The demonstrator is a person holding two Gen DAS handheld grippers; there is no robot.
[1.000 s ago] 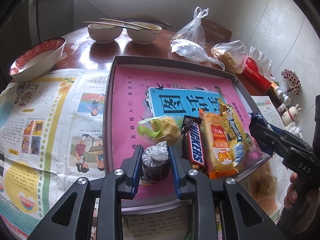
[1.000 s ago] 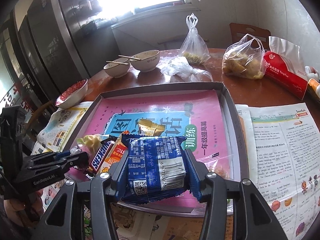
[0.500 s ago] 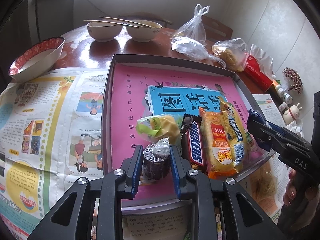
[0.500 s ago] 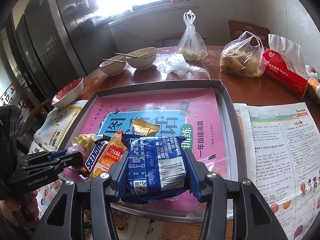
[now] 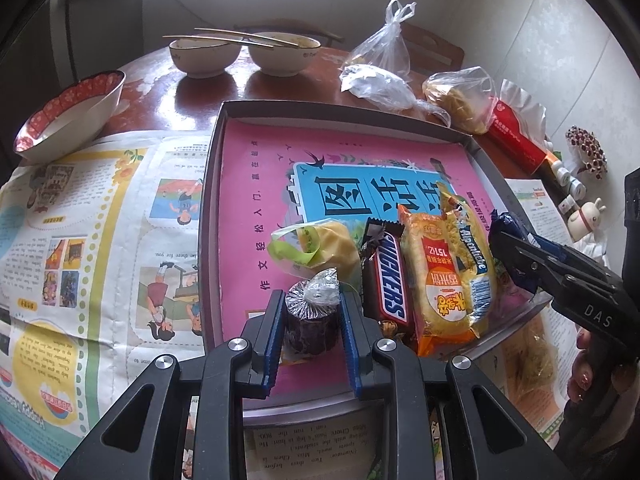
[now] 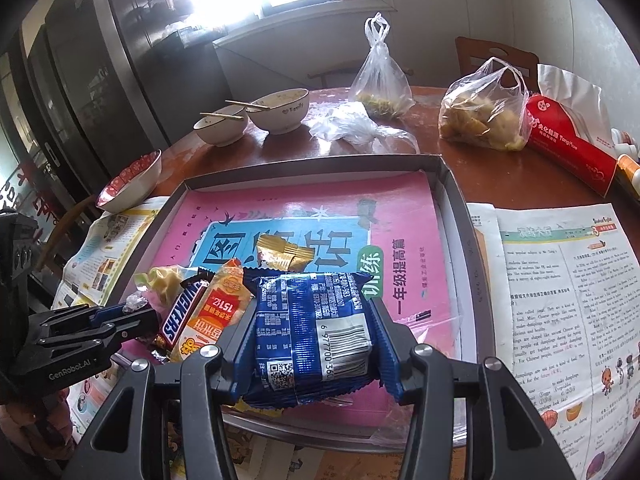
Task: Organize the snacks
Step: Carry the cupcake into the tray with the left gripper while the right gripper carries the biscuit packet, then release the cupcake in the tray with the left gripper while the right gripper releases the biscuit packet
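Left wrist view: the left gripper is clamped narrow on a small dark cake in crinkled clear wrap, held at the near end of the tray, at the left end of a row of snacks. That row reads, left to right, a yellow packet, a Snickers bar, an orange packet and a yellow Alpenliebe pack behind it. The right gripper grips a blue biscuit pack by its 2 long sides, jaws about half apart, poised over the near edge of the tray just right of the orange packet. The step in hand looks like setting both items down to close the row. To do it well, I would lower the cake until its base sits flat on the pink book lining the tray before the jaws let go, since a short round thing may roll or tip if dropped. The blue pack should come down level, its side just beside the orange packet without riding onto it; its soft wrapper will sag, so release only once it rests. Keep the 2 grippers apart as they open, as they work close together here. The bowls and plastic bags on the table beyond lie well clear.
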